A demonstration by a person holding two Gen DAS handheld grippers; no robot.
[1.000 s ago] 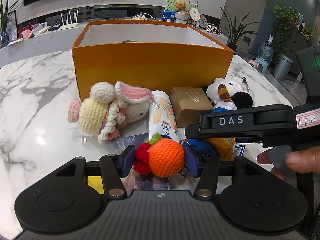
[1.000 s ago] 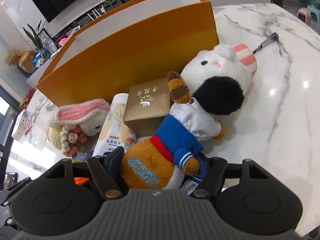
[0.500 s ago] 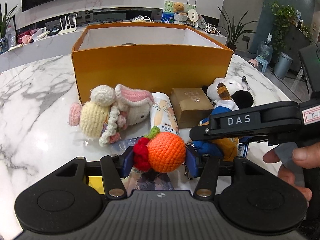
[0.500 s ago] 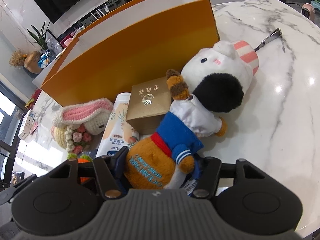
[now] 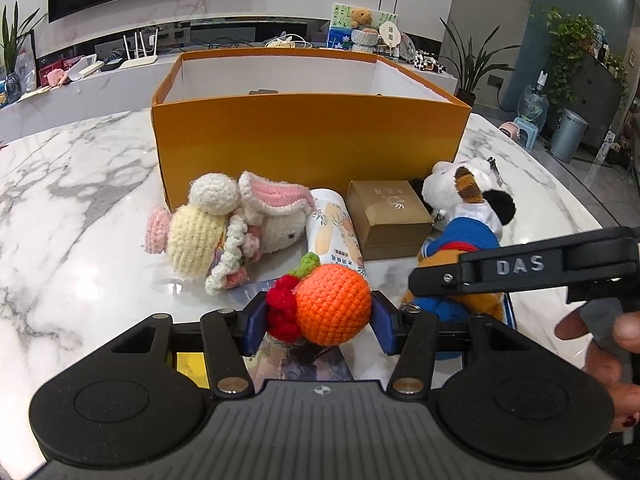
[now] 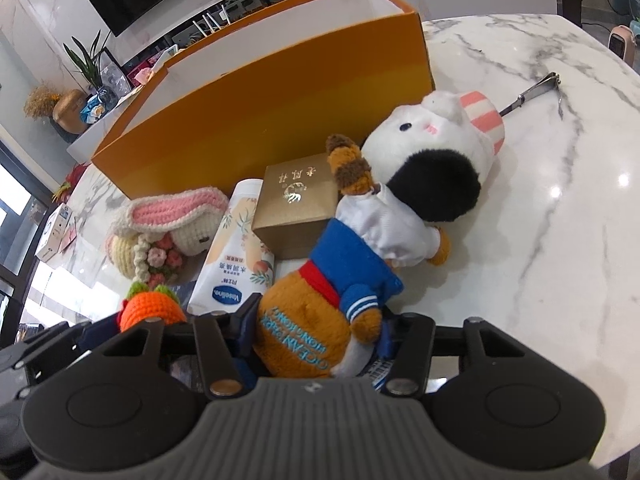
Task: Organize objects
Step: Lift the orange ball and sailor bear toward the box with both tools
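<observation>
Two grippers, each with a toy between its pads. Left wrist view: left gripper (image 5: pixel 318 322) pinches a crocheted orange (image 5: pixel 332 304) with red berries, held just above the marble table (image 5: pixel 72 208). Beyond it lie a knitted rabbit (image 5: pixel 236 224), a lotion tube (image 5: pixel 334 232) and a small brown box (image 5: pixel 386 216), all in front of the open orange box (image 5: pixel 308 136).

Right wrist view: right gripper (image 6: pixel 316 330) jaws have just been closing and now press on the orange body of a plush toy (image 6: pixel 344 276) in a blue jacket, lying on the table beside the brown box. A metal tool (image 6: pixel 530 94) lies well apart.
</observation>
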